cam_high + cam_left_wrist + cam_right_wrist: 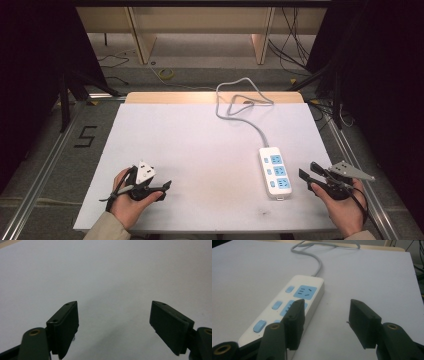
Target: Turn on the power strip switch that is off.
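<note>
A white power strip (275, 171) with blue sockets and switches lies on the white table (200, 150) at the right, its grey cable (240, 102) looping toward the far edge. My right gripper (306, 172) is held just right of the strip's near end, open, with nothing between its jaws. In the right gripper view the strip (292, 307) lies partly behind the left jaw and my right gripper (325, 303) frames bare table beside it. My left gripper (162, 186) rests at the front left, open and empty. The left gripper view has my left gripper (113, 302) over plain white surface.
The table's wooden far edge (175, 96) shows beyond the white sheet. Dark stands (65, 85) and cables sit on the floor at both sides, and metal rails (45, 165) run along the table's flanks.
</note>
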Demonstrator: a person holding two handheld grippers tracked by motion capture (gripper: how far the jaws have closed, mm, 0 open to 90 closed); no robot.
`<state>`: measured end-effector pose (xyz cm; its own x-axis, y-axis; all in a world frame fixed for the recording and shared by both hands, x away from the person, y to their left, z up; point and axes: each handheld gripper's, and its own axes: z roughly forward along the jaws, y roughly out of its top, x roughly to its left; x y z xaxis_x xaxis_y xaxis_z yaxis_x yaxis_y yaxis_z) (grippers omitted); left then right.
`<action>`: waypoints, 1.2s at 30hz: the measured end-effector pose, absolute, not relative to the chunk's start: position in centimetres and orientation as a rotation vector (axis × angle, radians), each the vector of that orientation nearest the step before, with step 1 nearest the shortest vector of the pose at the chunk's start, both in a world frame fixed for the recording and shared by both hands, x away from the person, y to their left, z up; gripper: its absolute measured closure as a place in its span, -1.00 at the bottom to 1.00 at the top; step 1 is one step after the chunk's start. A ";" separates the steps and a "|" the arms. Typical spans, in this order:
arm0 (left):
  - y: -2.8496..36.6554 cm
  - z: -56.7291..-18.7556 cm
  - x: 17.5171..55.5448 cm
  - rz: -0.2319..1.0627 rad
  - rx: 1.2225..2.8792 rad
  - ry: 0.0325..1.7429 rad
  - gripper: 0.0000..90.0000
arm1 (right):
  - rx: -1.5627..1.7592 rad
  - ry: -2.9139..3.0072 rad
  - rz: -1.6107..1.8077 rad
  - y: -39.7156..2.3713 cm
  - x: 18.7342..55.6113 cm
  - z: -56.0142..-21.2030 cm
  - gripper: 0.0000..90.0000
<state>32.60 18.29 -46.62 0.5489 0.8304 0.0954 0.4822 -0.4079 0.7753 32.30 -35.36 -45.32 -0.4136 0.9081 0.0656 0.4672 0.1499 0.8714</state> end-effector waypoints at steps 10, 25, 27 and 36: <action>18.2 -46.6 32.5 0.624 2.073 1.053 -0.48 | 1.298 1.980 1.182 -35.3 32.7 -44.7 0.22; 18.2 -46.8 32.6 0.617 2.088 1.056 -0.47 | 1.232 2.038 1.113 -34.5 33.4 -43.4 0.86; 18.2 -46.9 32.7 0.616 2.088 1.056 -0.46 | 1.228 2.040 1.100 -34.4 33.4 -43.3 0.94; 18.2 -46.9 32.7 0.618 2.088 1.056 -0.46 | 1.213 2.065 1.079 -34.2 33.9 -42.9 1.00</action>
<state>32.73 18.16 -46.88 0.5524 0.8279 0.0974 0.4904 -0.4173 0.7651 33.87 -34.24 -42.86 -0.4715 0.8813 -0.0320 0.4773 0.2856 0.8311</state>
